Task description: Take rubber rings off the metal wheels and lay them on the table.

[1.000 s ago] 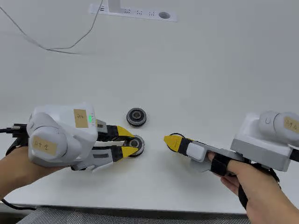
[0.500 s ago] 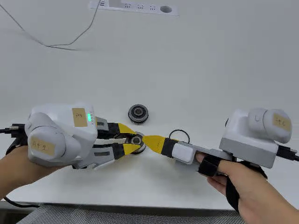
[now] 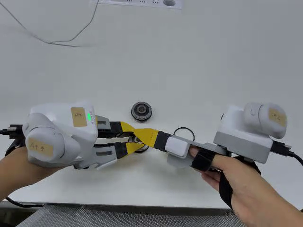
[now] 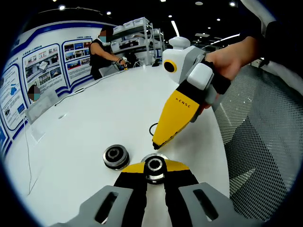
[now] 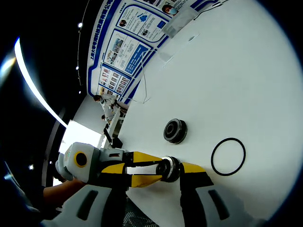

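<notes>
Tabletop (image 3: 203,71): white, smooth, matte, flat and unmarked. At its far edge, well beyond both my grippers, lie a white power strip (image 3: 137,3) and a thin grey cable (image 3: 71,40). Room behind: a wall of blue-bordered posters (image 5: 120,47), shelving (image 4: 137,28), ceiling spot lights and a standing person (image 4: 102,52). A grey woven mesh (image 4: 255,142) sits at the near edge, behind my right gripper. My left gripper (image 3: 129,138) is clamped narrow on a metal wheel (image 4: 155,165), a round disc with a bright hub, pinched at the rim between the yellow tips. My right gripper (image 3: 143,135) is rolled on its side, its tapered yellow tip at that same wheel. Its jaws stand moderately apart with the wheel between them, and I cannot confirm that they bite. A loose rubber ring (image 5: 212,158), thin, black and circular, lies flat just beside my right gripper. A second wheel (image 3: 141,110), with a dark outer band, lies just beyond my left gripper's tips.
</notes>
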Demonstrator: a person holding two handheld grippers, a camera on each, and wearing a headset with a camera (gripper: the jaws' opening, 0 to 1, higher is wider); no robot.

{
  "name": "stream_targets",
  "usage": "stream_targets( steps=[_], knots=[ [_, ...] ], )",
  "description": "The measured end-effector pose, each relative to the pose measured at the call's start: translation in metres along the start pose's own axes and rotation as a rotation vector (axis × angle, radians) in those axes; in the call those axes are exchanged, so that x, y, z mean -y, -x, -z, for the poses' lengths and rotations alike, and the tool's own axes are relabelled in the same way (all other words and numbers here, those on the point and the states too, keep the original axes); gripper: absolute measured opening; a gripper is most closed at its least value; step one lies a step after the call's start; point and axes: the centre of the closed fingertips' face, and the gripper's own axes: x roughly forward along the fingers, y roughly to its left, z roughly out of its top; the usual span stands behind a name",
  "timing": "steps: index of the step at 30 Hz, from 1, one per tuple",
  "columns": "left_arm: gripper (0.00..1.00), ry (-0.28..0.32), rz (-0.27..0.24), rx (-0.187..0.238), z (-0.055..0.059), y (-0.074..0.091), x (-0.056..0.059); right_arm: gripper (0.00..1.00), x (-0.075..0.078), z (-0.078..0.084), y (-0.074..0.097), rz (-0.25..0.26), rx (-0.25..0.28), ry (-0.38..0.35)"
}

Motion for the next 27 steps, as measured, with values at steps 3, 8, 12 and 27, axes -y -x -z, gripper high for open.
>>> stream_targets(
  steps=[3,8,12,27],
  knots=[
    [0.13,0.001,0.001,0.001,0.0,0.0,0.0,0.47,-0.001,0.002,-0.002,-0.001,-0.008,-0.003],
    [0.13,0.0,0.003,0.003,0.0,0.0,0.0,0.49,-0.002,0.005,-0.004,-0.007,-0.018,-0.017],
    [0.13,0.0,0.004,0.003,0.0,0.0,0.0,0.49,-0.002,0.004,-0.005,-0.016,-0.015,-0.033],
    [0.13,-0.002,0.003,0.004,0.0,0.001,0.001,0.49,-0.001,0.017,-0.004,-0.008,-0.068,-0.017]
  ],
)
